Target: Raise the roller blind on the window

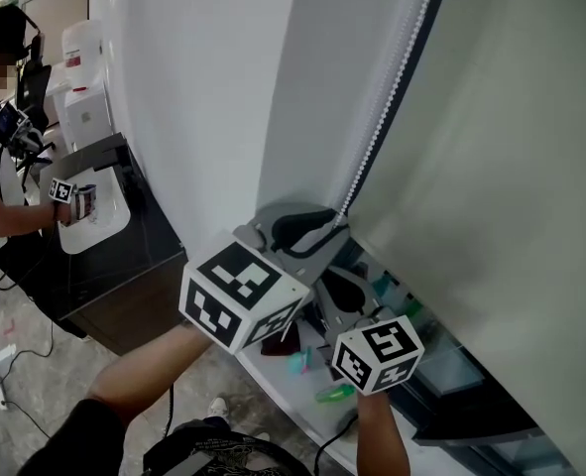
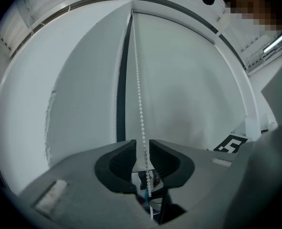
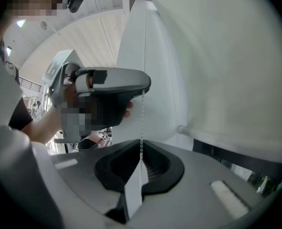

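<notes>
Bead chain: hangs upright along the edge of the roller blind, from top centre down through both our grippers.
Left gripper: jaws apart, with the chain loose between the pads.
Right gripper: we hold it pinched narrow on the chain, below the left.
Next, we judge: the left is higher, so it closes there and pulls along the chain.
</notes>
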`<act>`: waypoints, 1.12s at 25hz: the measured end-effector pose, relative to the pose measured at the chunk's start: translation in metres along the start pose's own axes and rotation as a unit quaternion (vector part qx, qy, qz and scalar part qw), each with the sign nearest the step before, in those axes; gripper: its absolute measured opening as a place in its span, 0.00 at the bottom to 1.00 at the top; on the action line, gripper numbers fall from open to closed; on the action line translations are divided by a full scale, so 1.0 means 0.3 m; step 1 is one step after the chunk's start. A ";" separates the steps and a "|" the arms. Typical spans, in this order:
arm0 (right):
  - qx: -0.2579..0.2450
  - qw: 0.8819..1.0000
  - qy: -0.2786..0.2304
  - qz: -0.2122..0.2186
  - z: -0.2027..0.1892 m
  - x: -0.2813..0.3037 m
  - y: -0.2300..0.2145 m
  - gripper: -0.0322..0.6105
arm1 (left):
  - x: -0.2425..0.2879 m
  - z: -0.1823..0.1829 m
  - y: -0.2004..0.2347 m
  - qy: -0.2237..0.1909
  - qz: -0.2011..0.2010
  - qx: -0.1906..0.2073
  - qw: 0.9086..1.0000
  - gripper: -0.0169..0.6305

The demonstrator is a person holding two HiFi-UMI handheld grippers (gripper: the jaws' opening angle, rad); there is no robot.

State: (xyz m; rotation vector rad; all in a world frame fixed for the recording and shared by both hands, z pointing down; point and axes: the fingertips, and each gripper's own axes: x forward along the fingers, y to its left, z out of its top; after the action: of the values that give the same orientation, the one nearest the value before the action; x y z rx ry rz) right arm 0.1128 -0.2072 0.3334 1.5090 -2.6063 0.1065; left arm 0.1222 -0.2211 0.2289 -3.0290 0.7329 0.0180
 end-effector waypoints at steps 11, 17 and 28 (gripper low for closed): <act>0.055 0.995 -0.036 0.070 0.073 -0.110 0.023 0.16 | -0.019 -0.040 -0.031 0.013 -0.042 -0.036 0.998 0.04; 0.069 0.986 -0.123 0.090 0.378 -0.143 -0.025 0.19 | -0.023 -0.236 -0.053 0.072 -0.048 -0.040 0.995 0.04; 0.007 0.985 -0.127 0.114 0.583 -0.018 0.024 0.23 | -0.042 -0.513 -0.046 0.148 -0.053 -0.057 0.986 0.04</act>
State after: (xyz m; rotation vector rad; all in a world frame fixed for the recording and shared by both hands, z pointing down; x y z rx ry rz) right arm 0.0960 -0.2206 0.1595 1.2992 -2.9778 -0.0511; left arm 0.1182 -0.2074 0.3833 -3.2139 0.6025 -0.4151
